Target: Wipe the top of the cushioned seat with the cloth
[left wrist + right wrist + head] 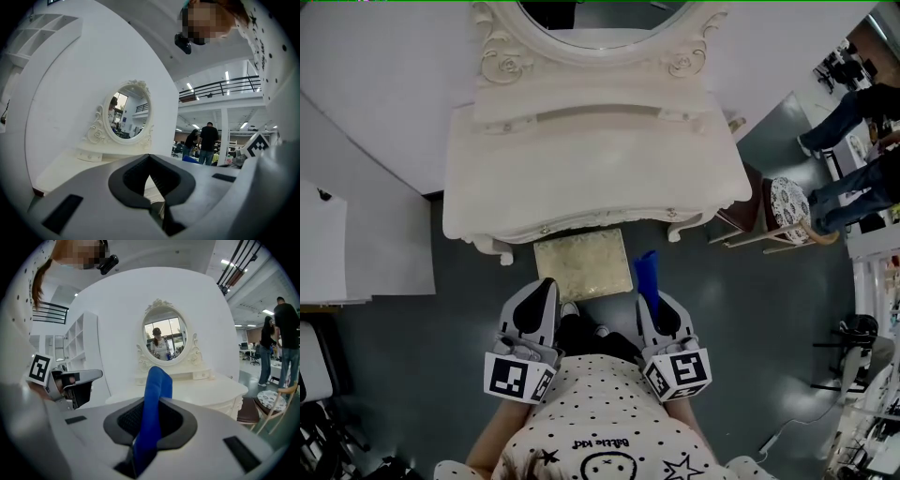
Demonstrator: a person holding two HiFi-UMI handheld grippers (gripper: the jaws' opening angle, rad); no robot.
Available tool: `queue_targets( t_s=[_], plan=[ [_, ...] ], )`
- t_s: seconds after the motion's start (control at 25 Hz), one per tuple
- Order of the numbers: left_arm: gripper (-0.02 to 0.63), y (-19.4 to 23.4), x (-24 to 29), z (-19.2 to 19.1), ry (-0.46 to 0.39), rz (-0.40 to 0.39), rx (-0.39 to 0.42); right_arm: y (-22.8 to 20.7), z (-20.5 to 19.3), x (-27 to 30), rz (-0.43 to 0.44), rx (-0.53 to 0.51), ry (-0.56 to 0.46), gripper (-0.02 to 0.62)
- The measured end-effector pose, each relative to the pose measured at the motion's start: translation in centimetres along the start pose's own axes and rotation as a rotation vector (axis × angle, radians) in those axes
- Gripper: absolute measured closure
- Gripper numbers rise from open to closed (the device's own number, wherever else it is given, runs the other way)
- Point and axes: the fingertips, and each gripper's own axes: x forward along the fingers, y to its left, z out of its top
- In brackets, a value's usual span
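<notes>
Spotted shirt of the person fills the near edge, both tongs held out in front of it. Left tongs: jaws closed together, nothing between them. Right tongs: clamped on a blue cloth that stands up past the tips. Cushioned seat, pale gold, on the dark floor just beyond the tongs, its far edge at the white desk. Cloth shows just right of the seat's right edge. Oval mirror on the desk's far side.

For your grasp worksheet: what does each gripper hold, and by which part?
The right gripper pinches the blue cloth by one end; the left gripper holds nothing.
</notes>
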Motion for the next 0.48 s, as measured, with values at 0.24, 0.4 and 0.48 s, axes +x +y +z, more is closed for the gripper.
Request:
queue_targets(
  t_s=[0.24,0.4,0.48],
  plan=[
    [0.607,1.6,0.2,-0.4,0.013,0.018,0.000,0.5,-0.4,1.6,0.011,0.025,0.014,0.538],
    [0.607,2.1,0.1,-0.9,0.022,0.040,-0.010,0.7,-0.6,2.5,0.028,0.030,0.031,0.538],
    [0.607,2.4,0.2,-0.9,0.025,0.054,-0.017,0.7,-0.6,2.8,0.040,0.024,0.040,0.538]
  ],
)
